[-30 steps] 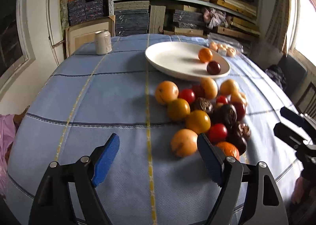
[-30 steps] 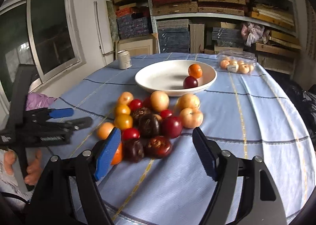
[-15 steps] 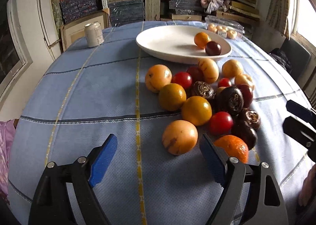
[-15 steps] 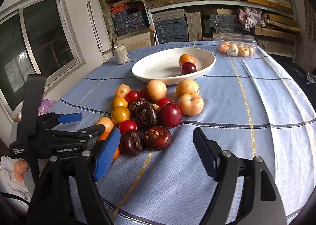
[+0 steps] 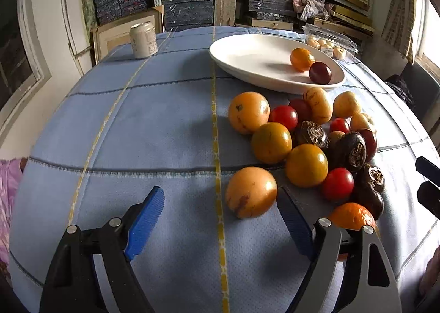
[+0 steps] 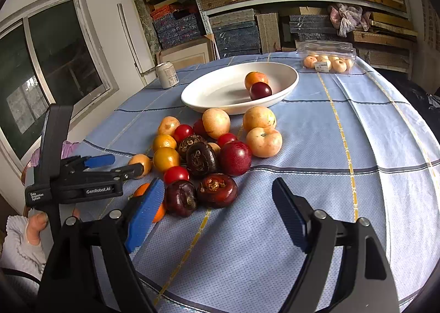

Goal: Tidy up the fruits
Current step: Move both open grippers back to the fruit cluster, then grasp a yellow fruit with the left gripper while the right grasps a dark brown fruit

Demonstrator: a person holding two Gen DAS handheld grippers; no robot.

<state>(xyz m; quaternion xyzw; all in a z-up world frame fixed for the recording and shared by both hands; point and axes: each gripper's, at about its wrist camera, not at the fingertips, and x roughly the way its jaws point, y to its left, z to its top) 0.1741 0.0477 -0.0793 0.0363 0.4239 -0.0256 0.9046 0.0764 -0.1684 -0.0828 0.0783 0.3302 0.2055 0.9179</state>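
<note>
Left gripper fingers spread wide, its right finger beside a yellow-orange fruit on the counter; that finger half hides a tangerine. Right gripper fingers also apart – empty, near the fruit pile; white bowl beyond.

Left tool at bottom of frame, blue pads wide apart, above blue checked table. Yellow-orange fruit just ahead, nearer right pad, not gripped. Fruit pile at centre right. White dish at upper right holds orange fruit and dark red fruit, touching. Can at upper left. Right tool tips at right edge.
</note>
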